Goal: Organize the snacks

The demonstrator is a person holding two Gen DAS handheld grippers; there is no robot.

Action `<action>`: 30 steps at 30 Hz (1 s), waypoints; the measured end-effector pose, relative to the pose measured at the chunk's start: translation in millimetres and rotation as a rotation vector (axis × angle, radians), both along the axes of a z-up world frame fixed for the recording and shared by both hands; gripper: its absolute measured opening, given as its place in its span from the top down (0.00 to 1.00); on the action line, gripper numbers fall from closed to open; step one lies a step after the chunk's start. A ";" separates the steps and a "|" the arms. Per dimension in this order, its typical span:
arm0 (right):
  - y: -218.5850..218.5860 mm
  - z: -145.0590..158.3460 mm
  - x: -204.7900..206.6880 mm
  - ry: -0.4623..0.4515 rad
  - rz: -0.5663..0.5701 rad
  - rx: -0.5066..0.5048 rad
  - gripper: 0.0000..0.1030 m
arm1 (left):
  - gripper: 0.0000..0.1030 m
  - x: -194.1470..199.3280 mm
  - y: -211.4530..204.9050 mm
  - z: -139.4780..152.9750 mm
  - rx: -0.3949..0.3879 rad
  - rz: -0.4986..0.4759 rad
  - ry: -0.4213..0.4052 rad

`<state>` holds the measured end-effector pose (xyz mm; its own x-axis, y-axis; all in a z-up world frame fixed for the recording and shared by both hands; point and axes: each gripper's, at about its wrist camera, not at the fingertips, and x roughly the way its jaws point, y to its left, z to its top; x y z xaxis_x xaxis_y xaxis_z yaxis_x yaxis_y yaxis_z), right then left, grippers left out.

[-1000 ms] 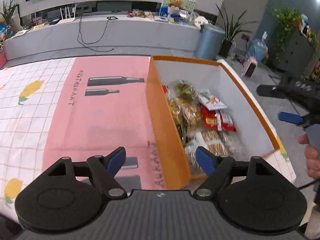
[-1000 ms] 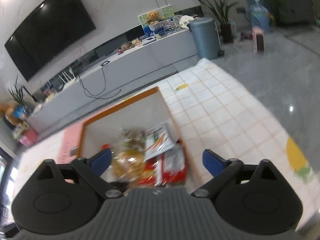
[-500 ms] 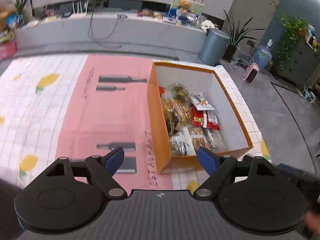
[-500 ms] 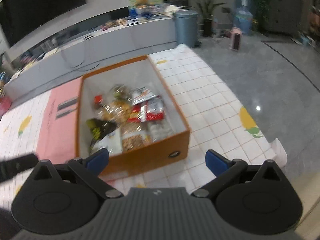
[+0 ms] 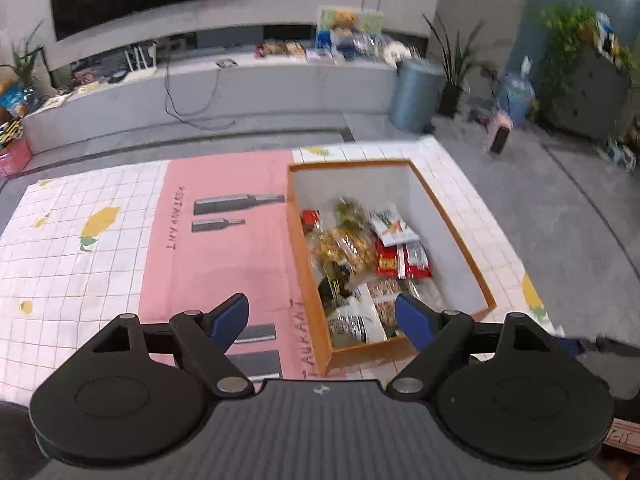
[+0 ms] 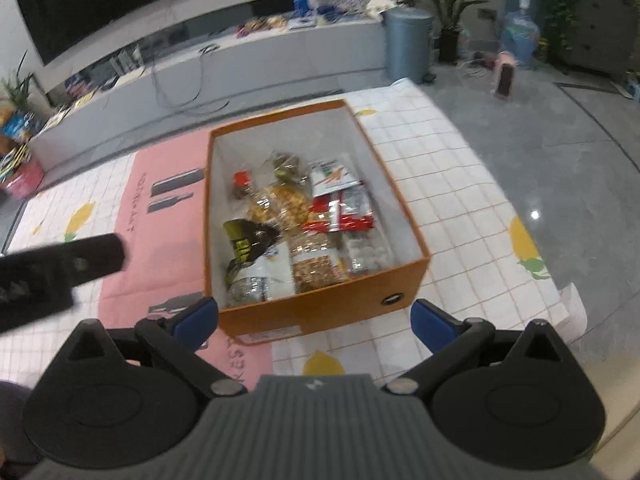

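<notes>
Snacks (image 6: 296,232) all sit in the orange box (image 6: 320,312) ahead of your fingers, cloth beyond them bare; both left gripper (image 5: 320,322) and right gripper (image 6: 314,322) fingers apart, empty — task looks near done.

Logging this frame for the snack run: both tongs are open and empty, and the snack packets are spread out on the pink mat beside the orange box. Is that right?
Not quite. The snack packets lie inside the orange box, not on the pink mat, as the right wrist view shows. The rest holds: the left tongs and right tongs are open and empty.
</notes>
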<state>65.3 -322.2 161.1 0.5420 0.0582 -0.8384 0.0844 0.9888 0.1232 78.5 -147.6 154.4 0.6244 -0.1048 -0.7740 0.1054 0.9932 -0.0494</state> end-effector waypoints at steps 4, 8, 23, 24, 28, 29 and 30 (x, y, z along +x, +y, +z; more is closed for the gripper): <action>7.3 9.1 11.6 0.024 0.023 -0.040 0.03 | 0.06 14.4 -8.6 -4.7 0.020 -0.001 0.079; 9.3 13.1 18.6 0.053 0.014 -0.068 0.03 | 0.06 24.2 -12.3 -7.9 0.013 -0.014 0.128; 10.3 21.0 29.1 0.117 0.048 -0.066 0.03 | 0.06 37.3 -18.6 -6.5 0.014 -0.053 0.204; 11.2 20.6 29.5 0.117 0.052 -0.062 0.03 | 0.06 37.9 -18.5 -6.0 0.016 -0.050 0.204; 14.9 19.4 31.1 0.113 0.051 -0.064 0.03 | 0.06 40.5 -15.2 -7.8 0.015 -0.049 0.202; 15.8 18.9 31.2 0.113 0.054 -0.066 0.03 | 0.06 39.9 -15.1 -8.5 0.017 -0.043 0.202; 16.5 18.5 31.2 0.114 0.055 -0.069 0.03 | 0.06 40.1 -14.3 -8.4 0.017 -0.039 0.202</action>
